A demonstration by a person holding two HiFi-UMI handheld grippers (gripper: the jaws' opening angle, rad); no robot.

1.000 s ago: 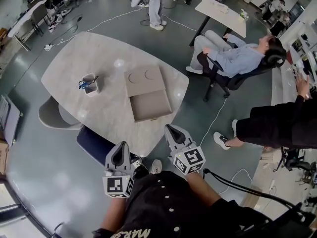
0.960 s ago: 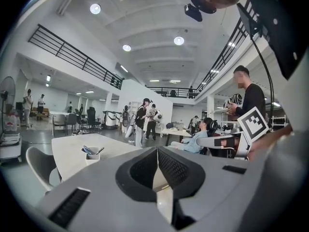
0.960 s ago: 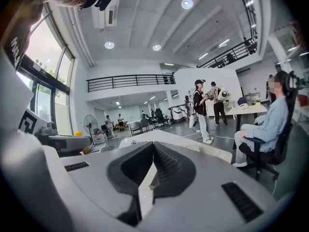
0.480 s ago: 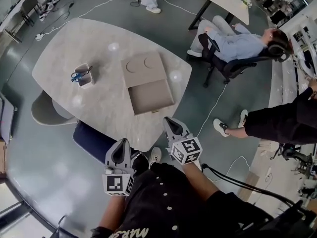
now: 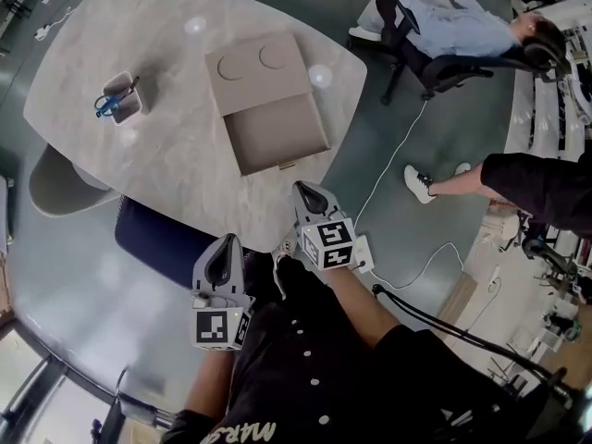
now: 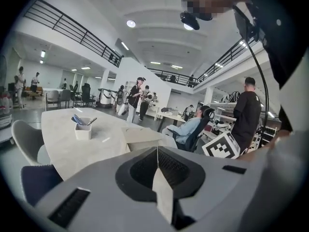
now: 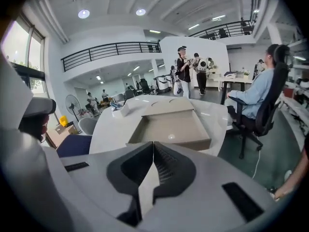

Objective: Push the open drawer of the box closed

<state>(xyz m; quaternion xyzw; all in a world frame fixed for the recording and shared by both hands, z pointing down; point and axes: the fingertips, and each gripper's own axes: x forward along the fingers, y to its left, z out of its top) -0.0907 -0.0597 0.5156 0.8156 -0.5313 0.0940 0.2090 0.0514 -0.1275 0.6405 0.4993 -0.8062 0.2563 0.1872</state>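
Pointing forward over a black buttoned shirt (image 5: 314, 387), the left gripper (image 5: 226, 245) and right gripper (image 5: 302, 192) are smooth grey plastic shells with ribbed black pads (image 7: 166, 164). Both have their jaws pressed together on nothing. The right gripper's tip lies at the worktop's near edge, just short of the drawer (image 5: 277, 134). The left gripper hangs off that edge above a dark blue chair (image 5: 153, 239).

The drawer is a shallow, matte tan tray, pulled out toward the person from the flat rectangular box (image 5: 257, 67), whose lid bears two round recesses. Well to the left, a small white square pot (image 5: 123, 89) holds blue scissors (image 5: 106, 105).

The worktop (image 5: 176, 169) is pale, marble-veined and glossy, with rounded corners. It stands on a shiny grey-green floor (image 5: 407, 128) crossed by a white cable (image 5: 393, 169). Beyond, a person (image 5: 453, 30) reclines in a black office chair (image 5: 453, 65), and a railed mezzanine (image 7: 111, 50) runs above.

Against a second ago, box and drawer show larger and higher in the head view. The drawer is as far out as before, and the right gripper stands nearer its front.
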